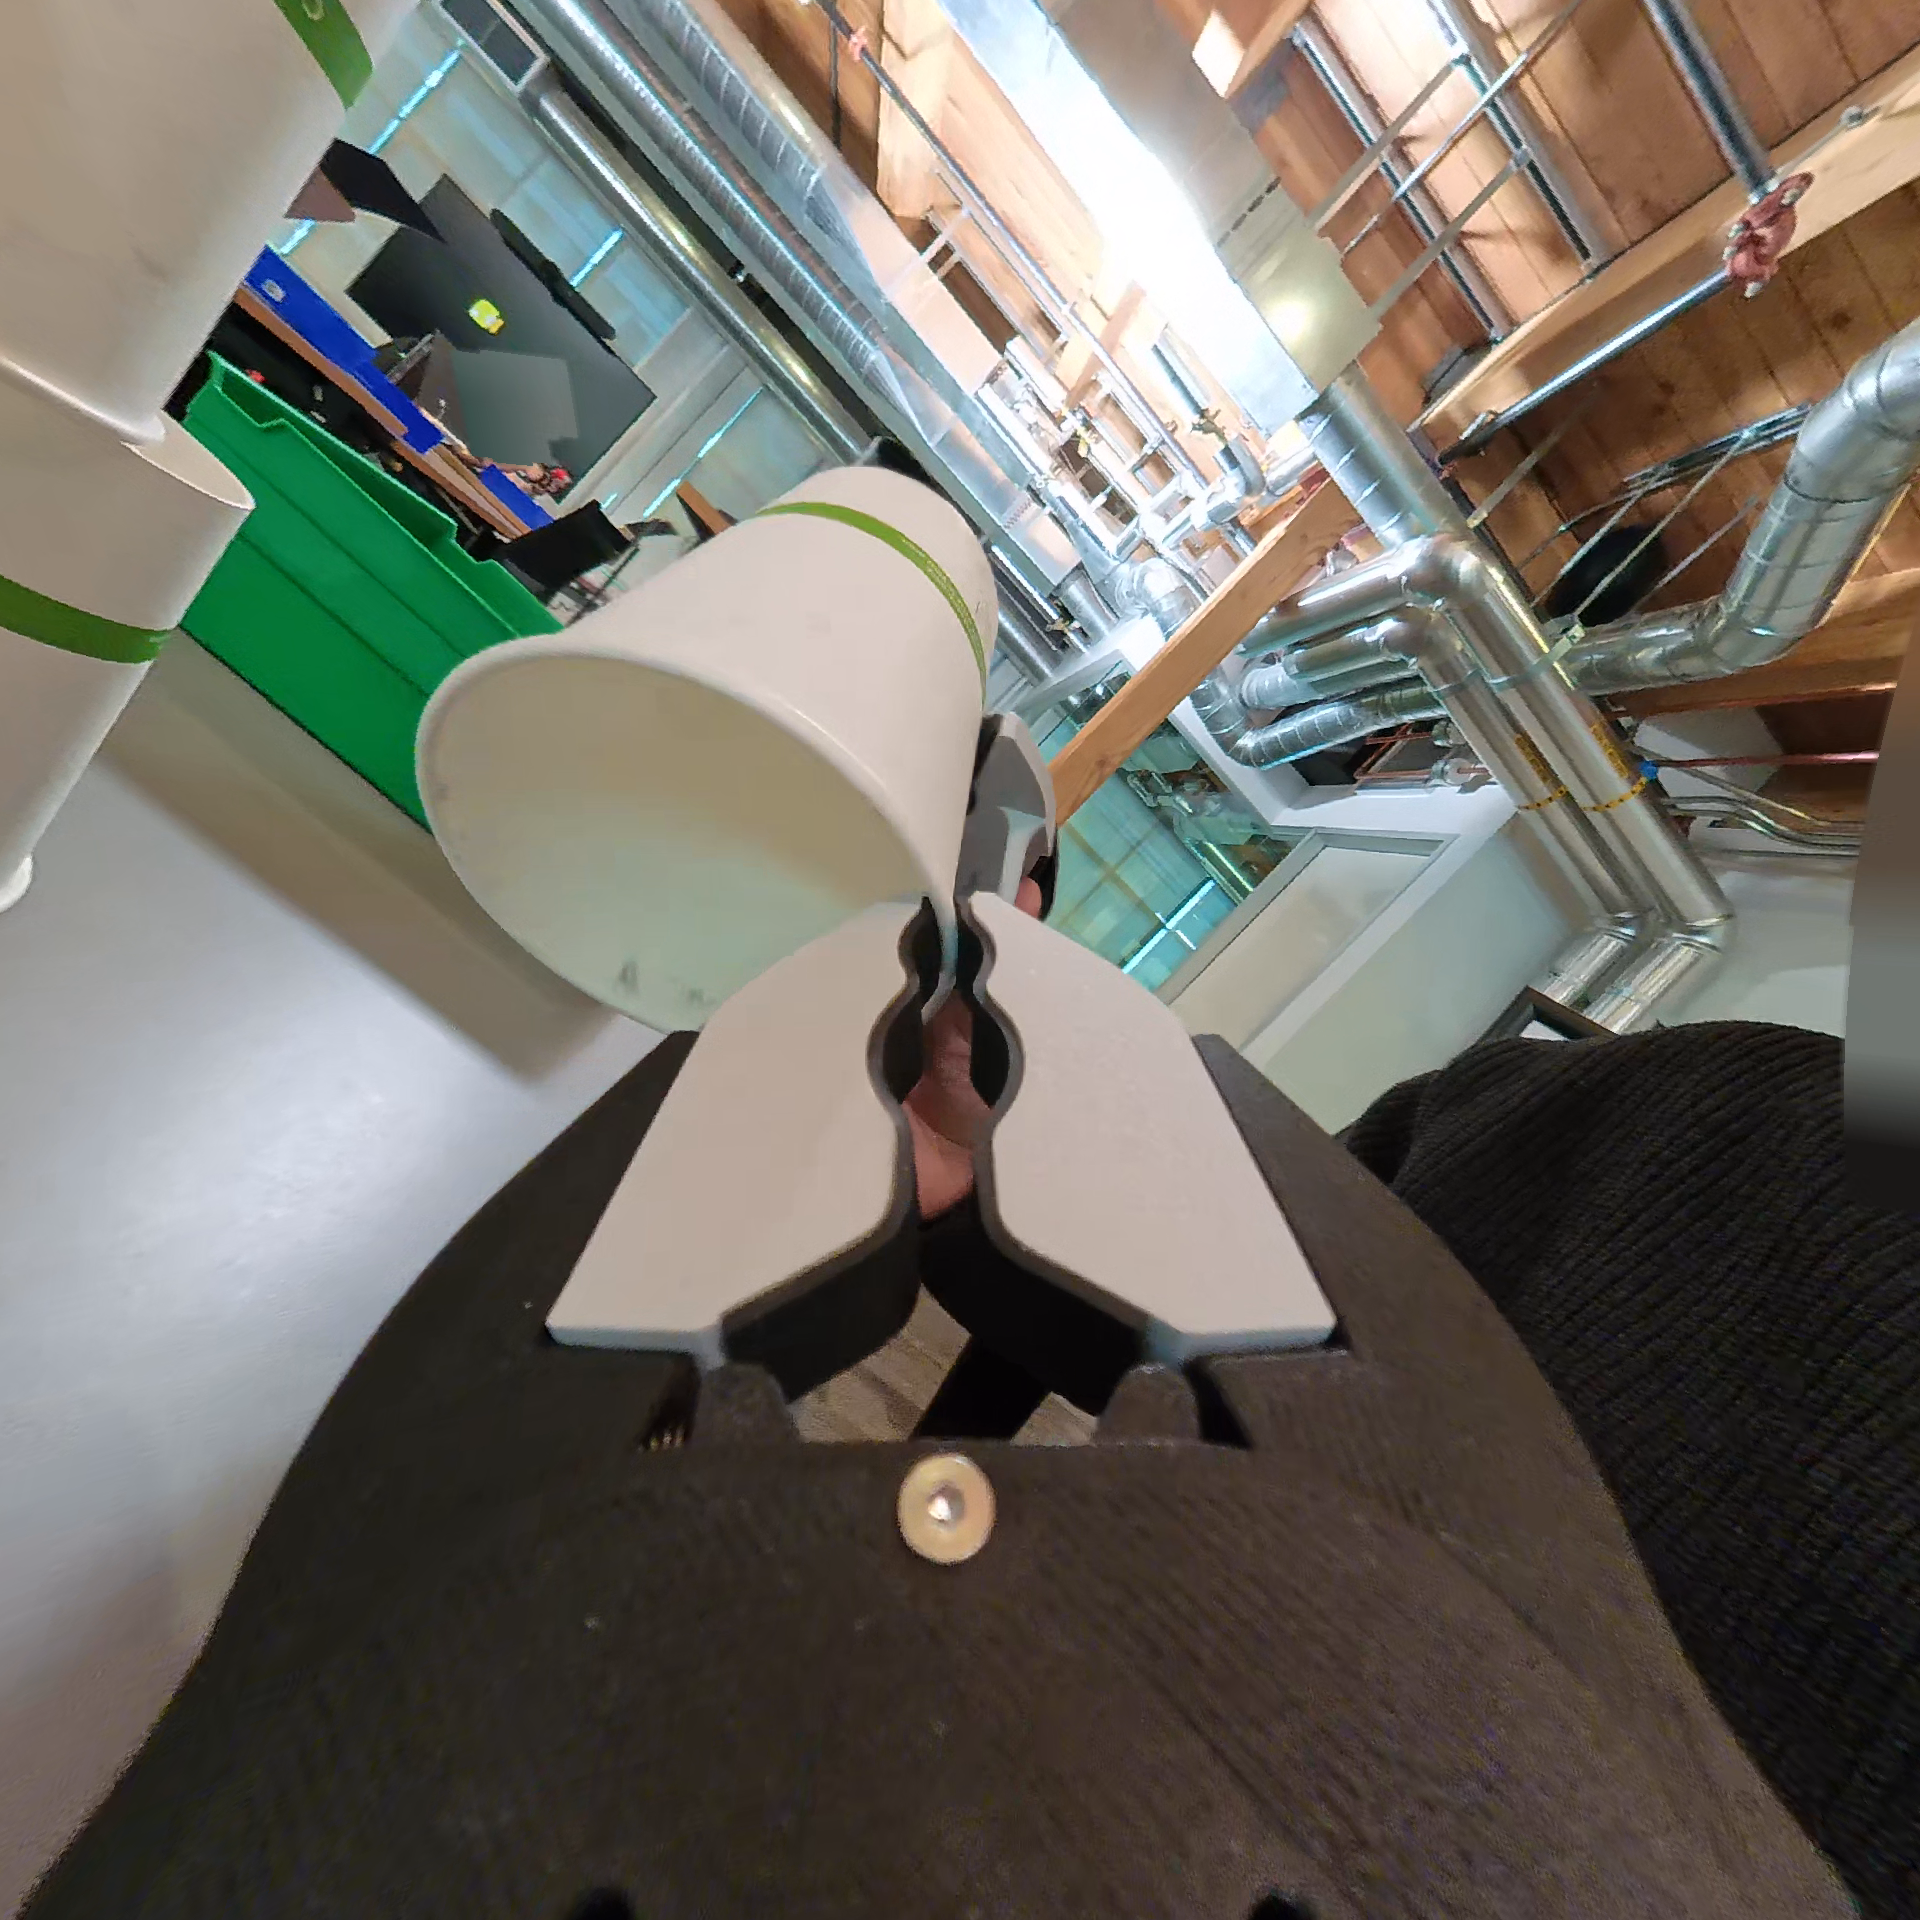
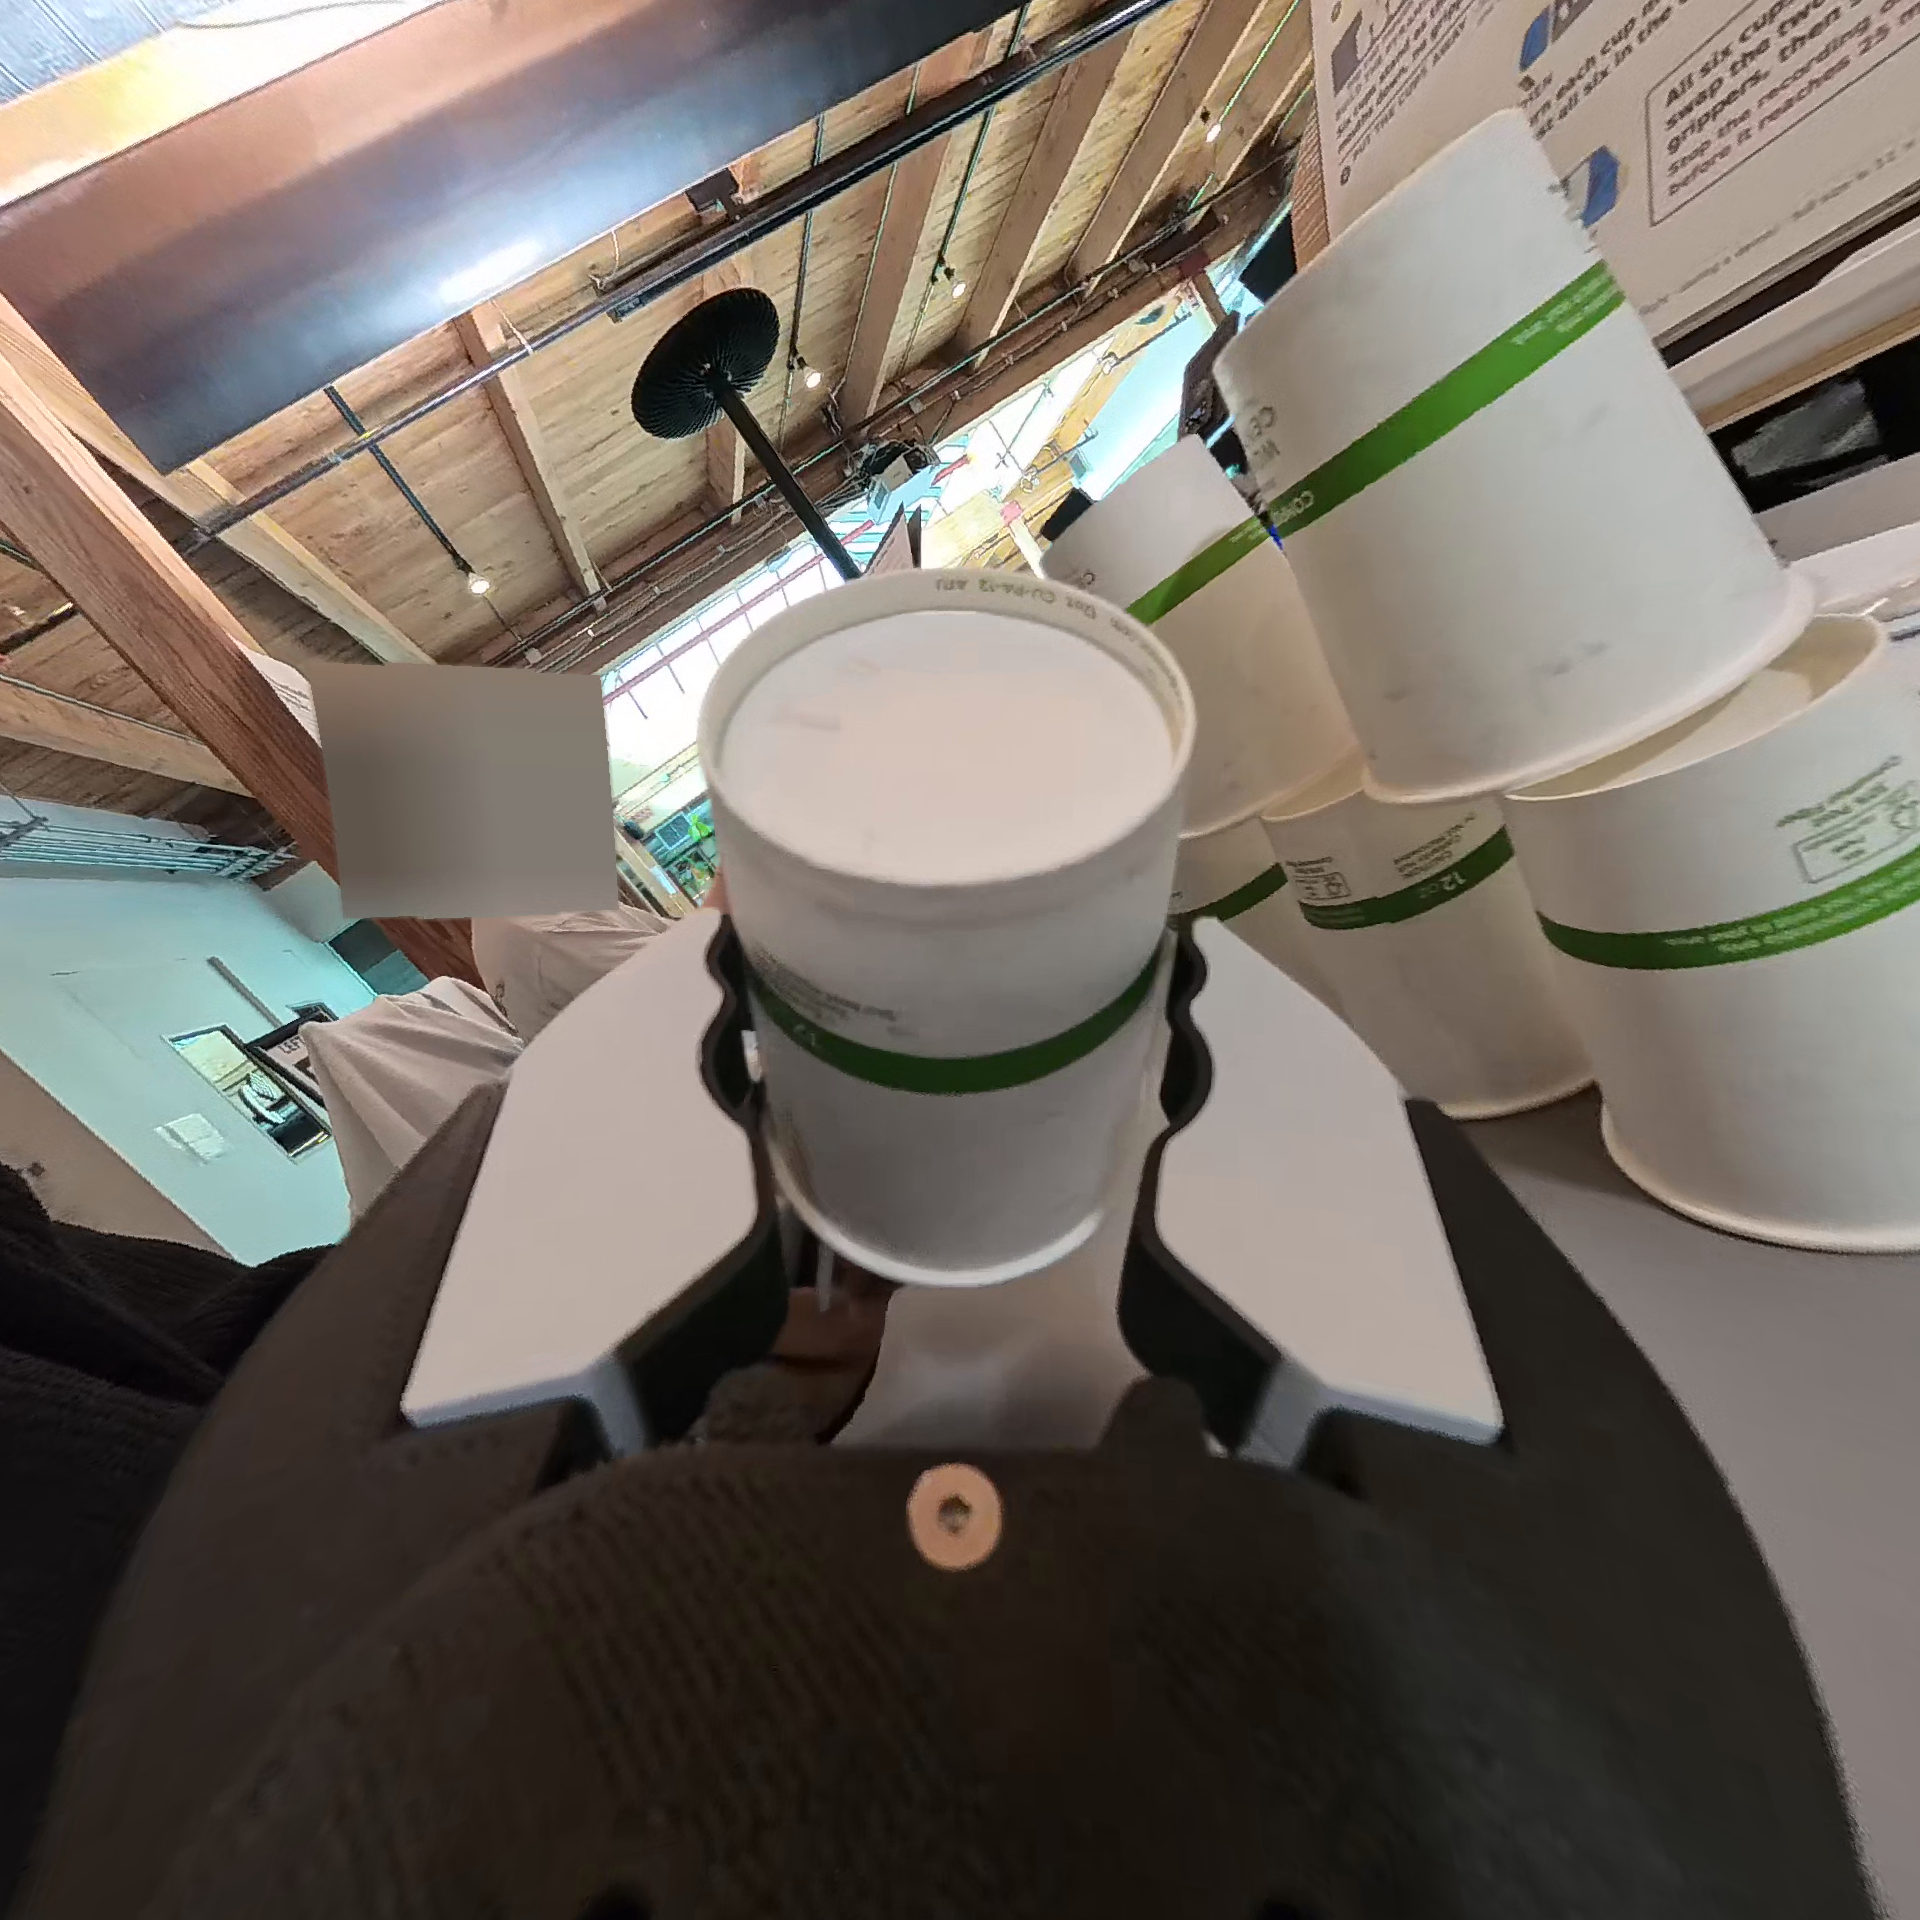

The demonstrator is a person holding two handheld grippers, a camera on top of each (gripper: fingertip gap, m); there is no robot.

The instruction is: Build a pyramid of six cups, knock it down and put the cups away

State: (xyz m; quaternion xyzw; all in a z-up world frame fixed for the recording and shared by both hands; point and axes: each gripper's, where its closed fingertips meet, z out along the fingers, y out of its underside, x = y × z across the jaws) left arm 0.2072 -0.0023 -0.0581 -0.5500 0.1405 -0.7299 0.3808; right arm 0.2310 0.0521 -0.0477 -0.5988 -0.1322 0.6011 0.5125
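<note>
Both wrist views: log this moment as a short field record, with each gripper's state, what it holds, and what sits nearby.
left gripper: shut on the rim of the tilted paper cup
right gripper: shut on the sides of the upturned paper cup, base toward camera
stacked cups: upside down on the grey table, right of the held cup
green bin: behind the tilted cup

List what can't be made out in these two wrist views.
- Left wrist view: the stacked cups at left are cut off by the frame edge, so their count is unknown.
- Left wrist view: the right gripper is mostly hidden behind the held cup.
- Right wrist view: the held cup's inside is hidden; only its base faces the camera.
- Right wrist view: a blurred patch covers the area at left.
</note>
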